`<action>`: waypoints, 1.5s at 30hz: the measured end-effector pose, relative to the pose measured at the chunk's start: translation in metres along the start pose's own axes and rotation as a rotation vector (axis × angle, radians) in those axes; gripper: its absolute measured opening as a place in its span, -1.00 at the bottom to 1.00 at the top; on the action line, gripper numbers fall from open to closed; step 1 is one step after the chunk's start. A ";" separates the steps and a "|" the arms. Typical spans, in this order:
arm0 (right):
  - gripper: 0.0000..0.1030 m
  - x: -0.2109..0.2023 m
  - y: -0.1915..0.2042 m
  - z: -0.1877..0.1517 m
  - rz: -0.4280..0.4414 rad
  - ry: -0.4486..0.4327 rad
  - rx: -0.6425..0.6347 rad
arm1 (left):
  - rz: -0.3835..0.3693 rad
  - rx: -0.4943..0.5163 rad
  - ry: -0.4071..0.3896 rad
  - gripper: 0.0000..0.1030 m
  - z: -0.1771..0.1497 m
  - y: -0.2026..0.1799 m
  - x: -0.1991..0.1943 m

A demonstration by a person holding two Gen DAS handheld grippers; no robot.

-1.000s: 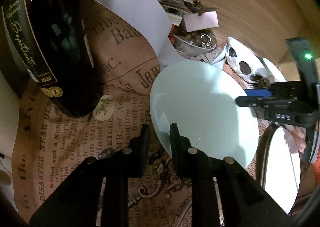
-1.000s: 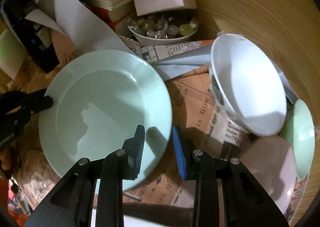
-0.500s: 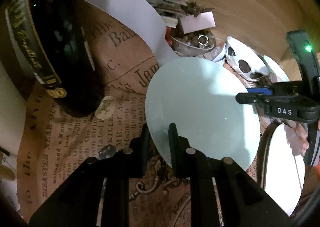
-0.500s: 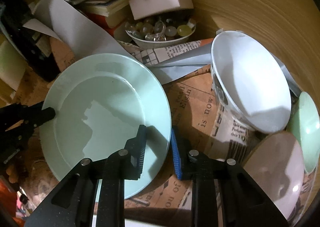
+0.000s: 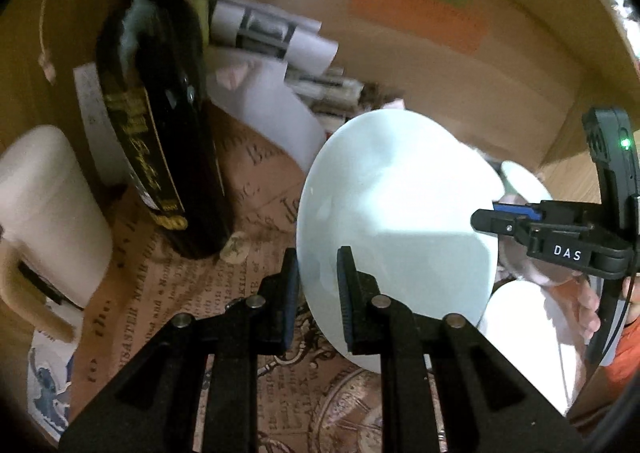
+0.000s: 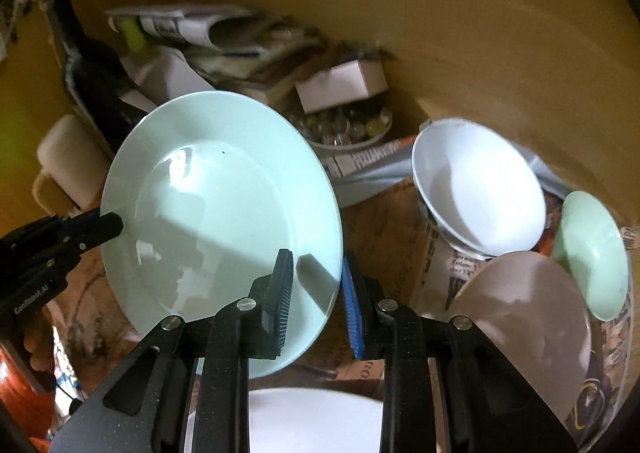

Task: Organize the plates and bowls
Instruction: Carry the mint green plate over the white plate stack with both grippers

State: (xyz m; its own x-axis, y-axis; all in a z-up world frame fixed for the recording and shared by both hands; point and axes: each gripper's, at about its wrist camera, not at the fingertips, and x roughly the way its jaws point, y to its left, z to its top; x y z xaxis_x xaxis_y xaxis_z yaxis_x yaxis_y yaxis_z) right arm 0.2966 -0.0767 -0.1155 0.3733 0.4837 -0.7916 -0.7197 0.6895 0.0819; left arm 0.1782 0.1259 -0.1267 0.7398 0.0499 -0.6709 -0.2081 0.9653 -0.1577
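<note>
Pale green plate hangs tilted between both grippers, its face turned toward the right gripper, which pinches its near rim. Opposite, the left gripper pinches the far rim, above the newspaper.

**Glaze, glass, paper and wood**

Pale green plate: glossy glazed ceramic, smooth, streaked with bright reflections. White bowl: same smooth glaze, softer sheen. Dark bottle: shiny glass with a gilt-printed paper label. Printed paper underneath: matt brown newsprint, slightly creased. Back wall: light wood, fine grain, dull finish. Right gripper fingers: matt black speckled plastic, ribbed blue pad, small bright metal pins.
</note>
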 end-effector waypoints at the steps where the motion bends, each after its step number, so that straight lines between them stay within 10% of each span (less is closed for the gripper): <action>1: -0.57 -0.007 0.001 0.000 0.003 -0.012 0.001 | -0.001 0.003 -0.015 -0.66 0.000 -0.002 -0.007; 20: -0.57 -0.080 -0.001 -0.041 0.000 -0.202 0.061 | -0.082 0.044 -0.080 -0.66 -0.016 -0.047 -0.053; 45: -0.57 -0.102 -0.030 -0.129 -0.016 -0.220 0.196 | -0.138 0.087 0.027 -0.66 -0.071 -0.096 -0.047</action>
State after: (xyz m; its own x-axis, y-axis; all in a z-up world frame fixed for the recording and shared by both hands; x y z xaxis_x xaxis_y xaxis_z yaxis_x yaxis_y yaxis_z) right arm 0.2049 -0.2164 -0.1159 0.5172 0.5623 -0.6452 -0.5936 0.7788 0.2029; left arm 0.1179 0.0122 -0.1319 0.7399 -0.0905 -0.6666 -0.0488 0.9811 -0.1873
